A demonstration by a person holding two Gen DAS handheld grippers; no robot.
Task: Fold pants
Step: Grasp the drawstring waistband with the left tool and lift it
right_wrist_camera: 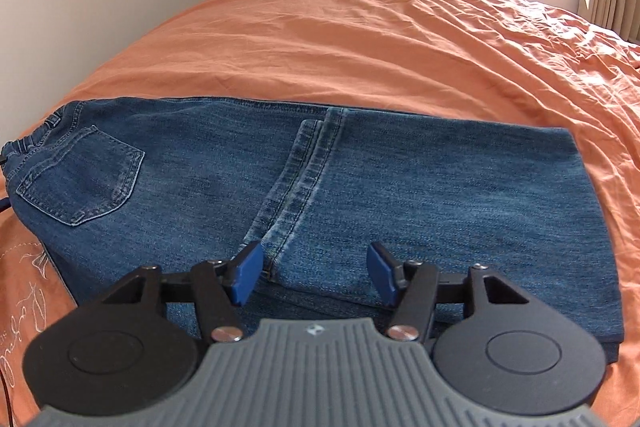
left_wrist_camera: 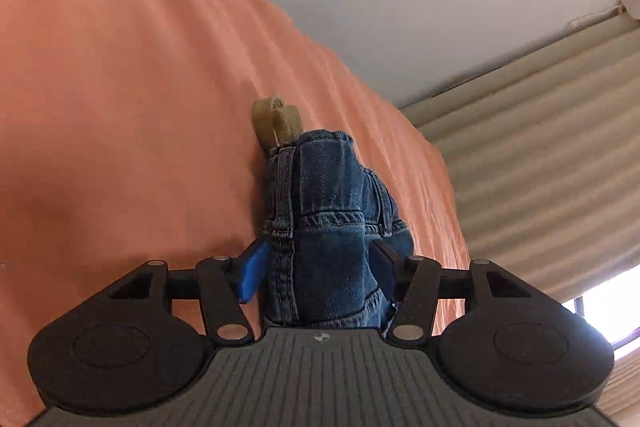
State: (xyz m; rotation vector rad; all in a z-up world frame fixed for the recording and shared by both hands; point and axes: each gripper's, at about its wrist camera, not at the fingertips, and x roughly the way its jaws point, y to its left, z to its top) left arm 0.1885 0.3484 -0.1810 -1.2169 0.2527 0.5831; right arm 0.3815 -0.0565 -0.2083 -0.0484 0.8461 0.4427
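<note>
1. Left wrist view: the picture is rolled to one side, so the orange bed cover (left_wrist_camera: pixel 120 87) fills the left part and a wall and curtain (left_wrist_camera: pixel 540 127) fill the right. The jeans (left_wrist_camera: pixel 324 227) lie on the cover and reach in between the fingers of the left gripper (left_wrist_camera: pixel 316 273). The fingers are spread; the blue pad (left_wrist_camera: pixel 252 275) on the left stands just beside the denim, and I cannot see that it presses on it. The waistband end seems to be here, with a beige tag or label (left_wrist_camera: pixel 276 123) beyond it.

2. Right wrist view: the jeans (right_wrist_camera: pixel 320 195) lie flat on the bed (right_wrist_camera: pixel 360 39), already folded once, with the leg hems laid toward the middle and the back pocket (right_wrist_camera: pixel 84 179) on the left. The right gripper (right_wrist_camera: pixel 316 277) hovers over the near edge beside the hem seam (right_wrist_camera: pixel 296 183). Its fingers are spread and hold nothing.

3. My judgement of the step: both grippers are free, so a new grasp for the next fold should follow. To do it well, each gripper should take all layers of one edge together, both at the same side of the fold. Then lift only a little, carry the edge over evenly, and lay it down so the borders match. A grasp on the top layer alone would probably open the first fold.
</note>
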